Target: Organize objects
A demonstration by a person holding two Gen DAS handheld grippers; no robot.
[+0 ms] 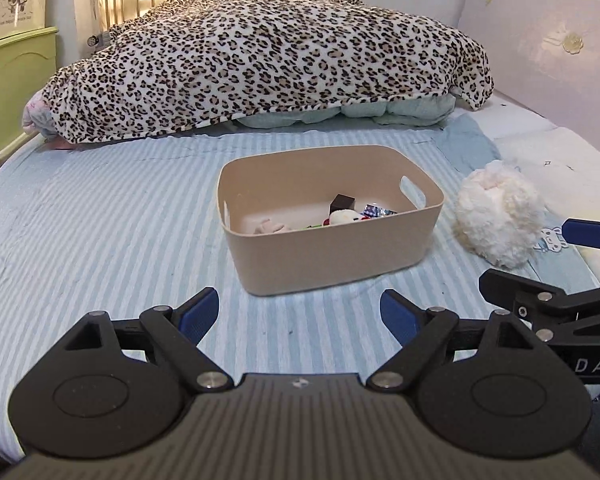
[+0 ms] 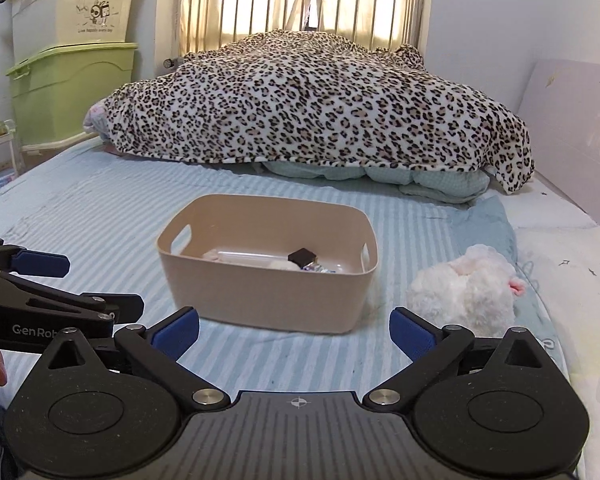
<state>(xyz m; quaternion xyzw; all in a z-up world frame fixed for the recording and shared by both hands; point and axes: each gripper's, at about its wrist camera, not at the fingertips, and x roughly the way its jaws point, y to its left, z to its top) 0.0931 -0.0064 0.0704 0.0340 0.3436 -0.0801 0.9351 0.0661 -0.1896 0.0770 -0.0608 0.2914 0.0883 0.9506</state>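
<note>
Beige bin [image 1: 332, 256] mid-bed, partly filled | white plush [image 2: 466, 286] loose at bin's 3 o'clock, likely next | left gripper [image 1: 300, 314], right gripper [image 2: 294, 332]: jaws wide, empty, staged short of bin.

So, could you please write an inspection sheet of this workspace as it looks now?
Surface: bed with a blue striped sheet.
Job's things: beige bin holds a black block, small soft toys and a shiny wrapper; white plush toy lies on the sheet to its right, apart from it.
Clutter: leopard blanket heaped behind the bin.
Grippers: left hand-held gripper open, empty; right hand-held gripper open, empty.
Cables: nothing seen.
Surroundings: stacked storage boxes at left, metal railing, wall.
</note>
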